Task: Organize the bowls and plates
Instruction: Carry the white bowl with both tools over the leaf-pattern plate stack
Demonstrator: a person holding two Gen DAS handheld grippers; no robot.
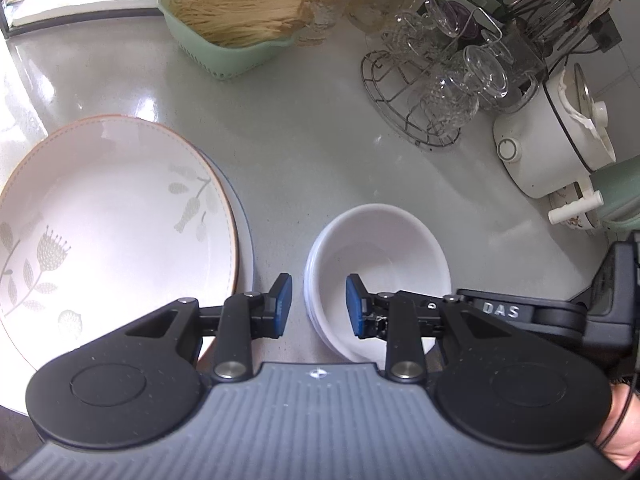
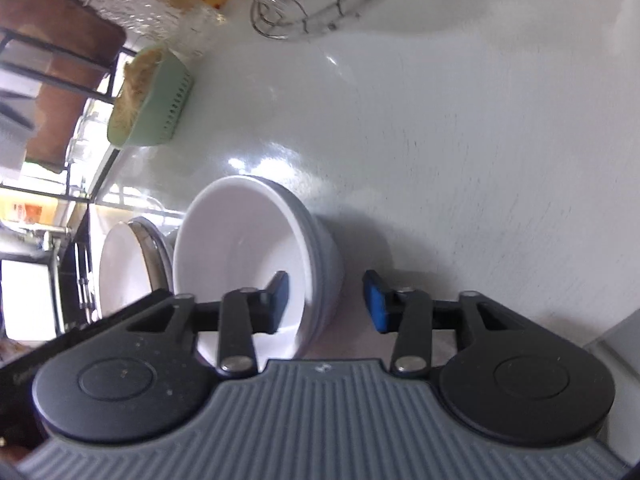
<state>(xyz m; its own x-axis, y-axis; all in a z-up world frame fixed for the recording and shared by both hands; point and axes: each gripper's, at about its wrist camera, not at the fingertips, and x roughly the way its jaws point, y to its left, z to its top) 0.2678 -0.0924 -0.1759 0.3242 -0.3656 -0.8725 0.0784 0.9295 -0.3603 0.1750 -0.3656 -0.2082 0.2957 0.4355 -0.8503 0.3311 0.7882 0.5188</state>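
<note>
A stack of white bowls (image 1: 380, 264) sits on the grey counter. My left gripper (image 1: 319, 306) is open, its jaws astride the stack's near left rim, one pad inside and one outside. A stack of large plates, the top one white with a leaf pattern (image 1: 112, 216), lies to the left. In the right wrist view the bowl stack (image 2: 248, 256) appears tilted because the camera is rolled. My right gripper (image 2: 326, 304) is open, its jaws astride the bowls' rim. The plates (image 2: 124, 272) show behind the bowls. The right gripper's black body (image 1: 560, 312) shows in the left wrist view.
A green basket of dry noodles (image 1: 236, 16) stands at the back. A wire rack of glasses (image 1: 436, 80) and a white electric pot (image 1: 560, 136) stand at the right. The basket (image 2: 152, 100) and the rack (image 2: 316, 0) also show in the right wrist view.
</note>
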